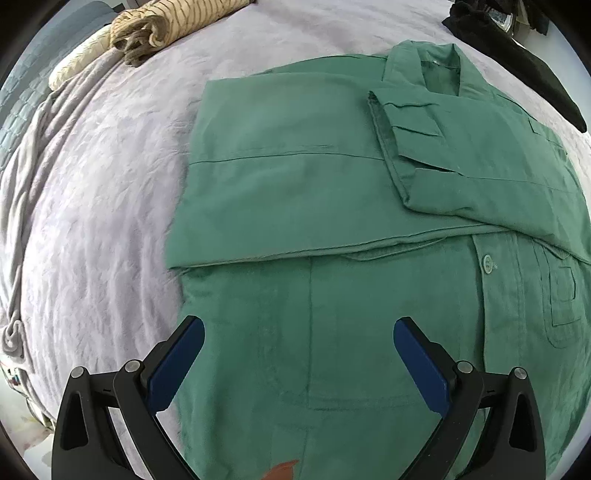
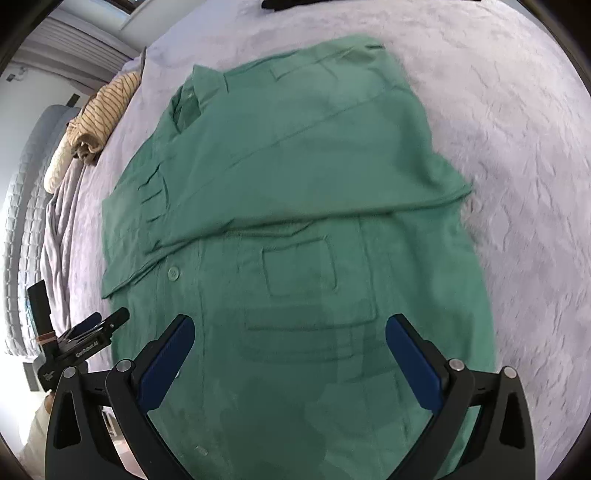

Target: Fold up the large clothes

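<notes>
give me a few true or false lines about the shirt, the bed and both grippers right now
1. Both sleeves of the green shirt are folded across its chest. True.
2. The left gripper is clamped on the shirt's hem. False: its jaws stand wide open, holding nothing.
3. A striped garment lies folded at the far edge of the bed. True.
4. The shirt is already folded into a small square. False: its lower half, with a button and a pocket, still lies flat and unfolded.
5. The right gripper is open above the shirt's lower half. True.
</notes>
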`<action>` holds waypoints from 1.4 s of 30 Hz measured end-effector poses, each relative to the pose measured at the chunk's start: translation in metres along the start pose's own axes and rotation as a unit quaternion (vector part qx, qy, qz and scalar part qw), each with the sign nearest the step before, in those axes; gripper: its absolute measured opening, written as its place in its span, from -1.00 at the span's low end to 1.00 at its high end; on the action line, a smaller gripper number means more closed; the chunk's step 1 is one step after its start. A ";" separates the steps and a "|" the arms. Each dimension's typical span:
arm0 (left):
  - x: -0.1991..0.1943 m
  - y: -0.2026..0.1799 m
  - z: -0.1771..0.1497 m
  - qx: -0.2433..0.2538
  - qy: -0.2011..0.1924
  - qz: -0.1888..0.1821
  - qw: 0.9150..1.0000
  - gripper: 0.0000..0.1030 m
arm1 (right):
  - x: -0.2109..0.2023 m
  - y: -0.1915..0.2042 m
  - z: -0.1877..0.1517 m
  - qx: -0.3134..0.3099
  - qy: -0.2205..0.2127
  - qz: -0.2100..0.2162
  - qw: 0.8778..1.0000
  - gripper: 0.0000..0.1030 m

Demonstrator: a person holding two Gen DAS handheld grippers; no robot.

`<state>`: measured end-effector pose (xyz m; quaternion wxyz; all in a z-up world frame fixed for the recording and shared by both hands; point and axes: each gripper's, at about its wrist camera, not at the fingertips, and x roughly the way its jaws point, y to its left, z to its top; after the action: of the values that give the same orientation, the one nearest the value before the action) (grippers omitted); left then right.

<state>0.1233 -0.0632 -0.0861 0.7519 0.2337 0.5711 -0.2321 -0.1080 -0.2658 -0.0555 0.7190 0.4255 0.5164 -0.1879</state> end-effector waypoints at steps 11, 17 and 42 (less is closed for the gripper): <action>-0.024 0.005 -0.030 0.012 0.028 -0.018 0.999 1.00 | 0.004 0.007 -0.024 0.042 0.050 0.004 0.998 1.00; -0.035 0.011 -0.056 0.020 0.047 -0.026 0.998 1.00 | 0.004 0.013 -0.044 0.065 0.070 0.007 0.995 1.00; -0.060 0.065 -0.196 0.004 0.114 -0.088 0.990 1.00 | -0.033 -0.032 -0.121 0.129 0.071 -0.021 0.989 1.00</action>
<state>0.0014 0.1135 -0.0694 0.6574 0.2108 0.6708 -0.2711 -0.2136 -0.1921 -0.0516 0.6152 0.5161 0.5465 -0.2377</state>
